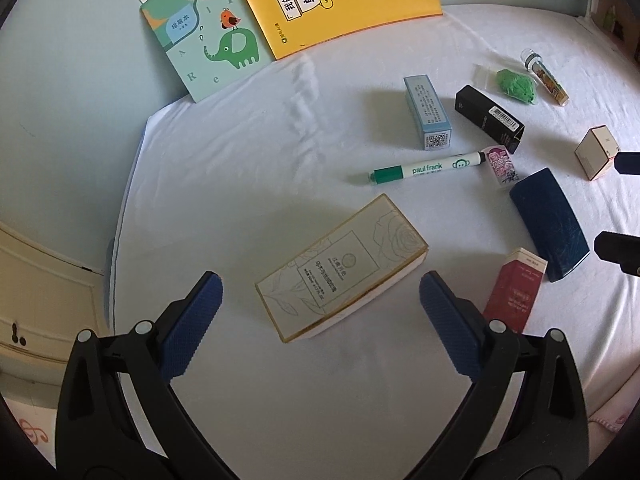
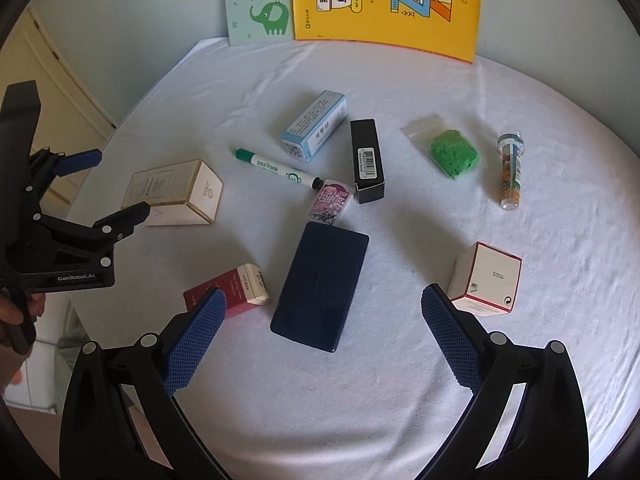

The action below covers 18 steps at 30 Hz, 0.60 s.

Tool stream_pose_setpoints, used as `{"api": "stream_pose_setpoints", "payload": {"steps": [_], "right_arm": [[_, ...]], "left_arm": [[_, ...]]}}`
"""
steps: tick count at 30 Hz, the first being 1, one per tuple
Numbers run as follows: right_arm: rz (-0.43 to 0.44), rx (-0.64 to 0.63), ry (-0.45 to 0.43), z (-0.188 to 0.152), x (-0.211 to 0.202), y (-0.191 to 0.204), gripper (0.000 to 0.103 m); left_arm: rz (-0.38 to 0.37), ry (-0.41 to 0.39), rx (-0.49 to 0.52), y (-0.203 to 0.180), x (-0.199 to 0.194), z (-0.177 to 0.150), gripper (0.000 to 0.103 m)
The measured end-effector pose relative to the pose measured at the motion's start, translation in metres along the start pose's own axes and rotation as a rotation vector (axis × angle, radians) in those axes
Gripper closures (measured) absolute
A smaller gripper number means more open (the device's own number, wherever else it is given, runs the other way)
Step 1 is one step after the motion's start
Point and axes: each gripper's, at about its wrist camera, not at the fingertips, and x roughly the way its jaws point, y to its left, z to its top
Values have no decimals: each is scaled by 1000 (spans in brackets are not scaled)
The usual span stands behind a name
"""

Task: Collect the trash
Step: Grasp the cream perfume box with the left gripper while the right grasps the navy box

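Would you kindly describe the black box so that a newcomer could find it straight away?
On the white sheet, look below the yellow book to the cluster in the middle. The black box lies flat just right of the light blue box, above the navy case. It alone is black, with a white barcode label.

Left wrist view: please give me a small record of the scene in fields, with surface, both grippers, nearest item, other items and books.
surface: white cloth
left gripper: jaws open, empty, either side of the cream box
right gripper: jaws open, empty, above the navy case
nearest item: cream box, lying flat
other items: marker, blue box, black box, navy case, red box, green bag, tube
books: yellow book, elephant book, at the far edge
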Motion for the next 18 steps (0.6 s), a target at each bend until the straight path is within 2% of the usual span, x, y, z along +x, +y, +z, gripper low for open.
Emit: {"api": "stream_pose_setpoints", "payload": {"steps": [11,18], "right_arm": [[-61,52,100,9,33,4,6],[-118,55,139,10,48,6,6]], "left_arm": [[-102,30,103,6,42,7,6],[-147,76,110,7,61,-1,7]]}}
